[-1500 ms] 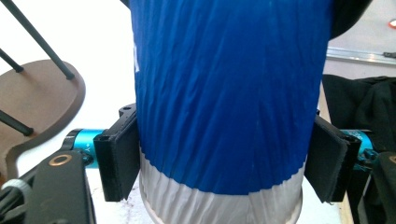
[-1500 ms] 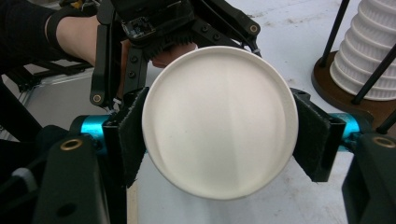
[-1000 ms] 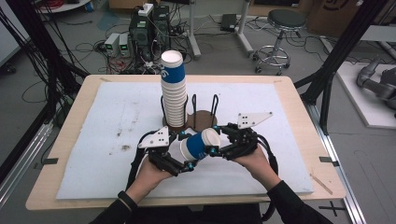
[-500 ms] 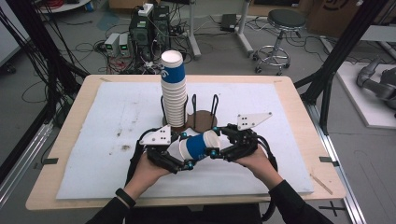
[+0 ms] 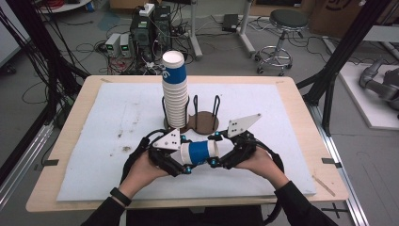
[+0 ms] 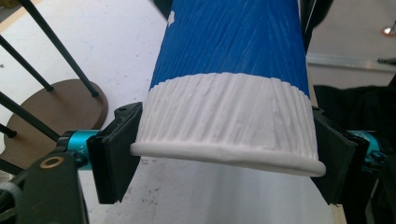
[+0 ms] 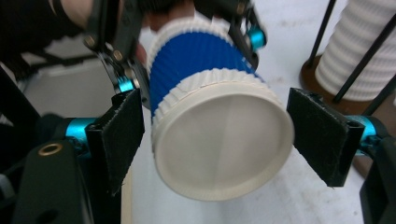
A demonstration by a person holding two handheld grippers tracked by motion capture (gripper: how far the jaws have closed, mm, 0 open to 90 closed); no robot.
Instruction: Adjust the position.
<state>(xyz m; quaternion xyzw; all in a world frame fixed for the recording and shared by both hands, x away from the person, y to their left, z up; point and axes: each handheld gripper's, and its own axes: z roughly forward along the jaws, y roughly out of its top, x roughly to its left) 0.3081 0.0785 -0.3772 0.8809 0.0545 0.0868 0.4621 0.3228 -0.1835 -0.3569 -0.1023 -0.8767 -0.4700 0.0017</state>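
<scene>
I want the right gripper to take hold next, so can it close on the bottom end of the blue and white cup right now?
Probably yes: the cup has its base sitting between the right gripper's open jaws, nothing between them. The left gripper clamps the rim end.

The cup (image 5: 197,152) lies sideways between the left gripper (image 5: 181,162) and right gripper (image 5: 217,149), before the cup stack (image 5: 174,92), seemingly on the rack (image 5: 203,121).

I hold a blue-and-white paper cup (image 5: 199,152) on its side between my left gripper (image 5: 175,157) and right gripper (image 5: 225,149), above the white mat (image 5: 108,122). Just behind it, a tall cup stack (image 5: 174,92) stands upright in the brown wire-post holder (image 5: 205,120).
</scene>
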